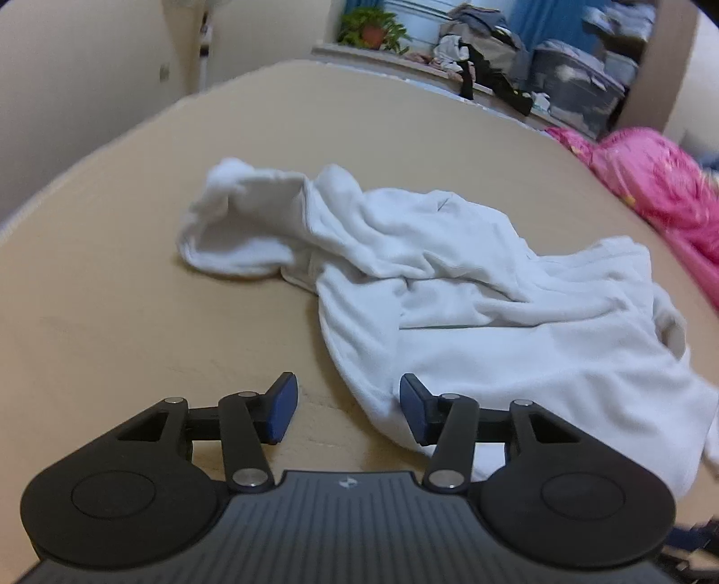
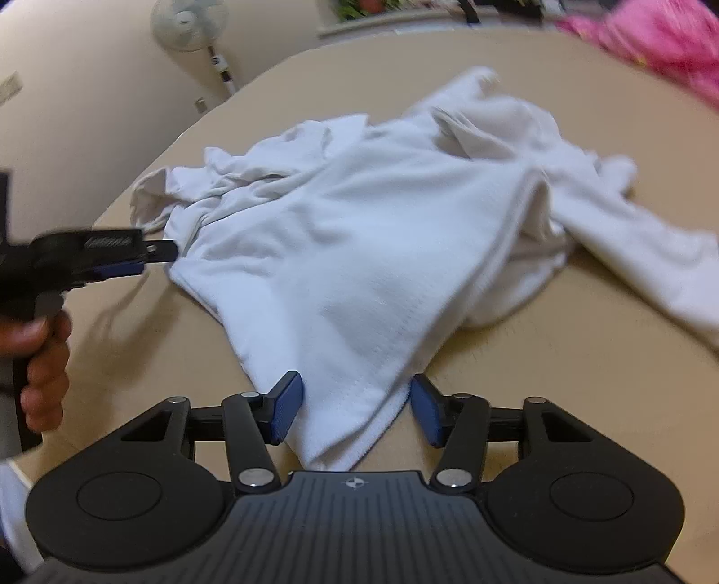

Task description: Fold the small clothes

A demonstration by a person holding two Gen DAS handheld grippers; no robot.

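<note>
White garment point(image 1: 472, 287) lay crumpled on tan tabletop point(image 1: 112, 314), spread across centre & right side, one sleeve end point(image 1: 233, 220) bunched toward far left, folds running every way.

Left gripper point(image 1: 348, 411) sat low over table at garment's near-left edge. Jaws spread partway; blue pads point(image 1: 283, 409) apart, bare table plus a curve of hem between them, right pad over the fabric edge, no pinch visible. From right wrist view same gripper point(image 2: 157, 258) came in from left, blurred, tips at garment's left edge; a hand point(image 2: 42, 359) wrapped round its handle.

Right gripper point(image 2: 355, 413) hung over near corner of garment. Jaws spread partway w/ hem corner point(image 2: 341, 431) lying between blue pads point(image 2: 285, 413); left pad touched or nearly touched cloth, right pad just clear of it, so cloth bracketed, not clamped.

Bkgd: pink fabric point(image 1: 651, 188) at table's far right, potted plant point(image 1: 373, 29) & heaped clothes point(image 1: 481, 45) on ledge behind, standing fan point(image 2: 191, 20) by wall. Right view blurred toward far edge.
</note>
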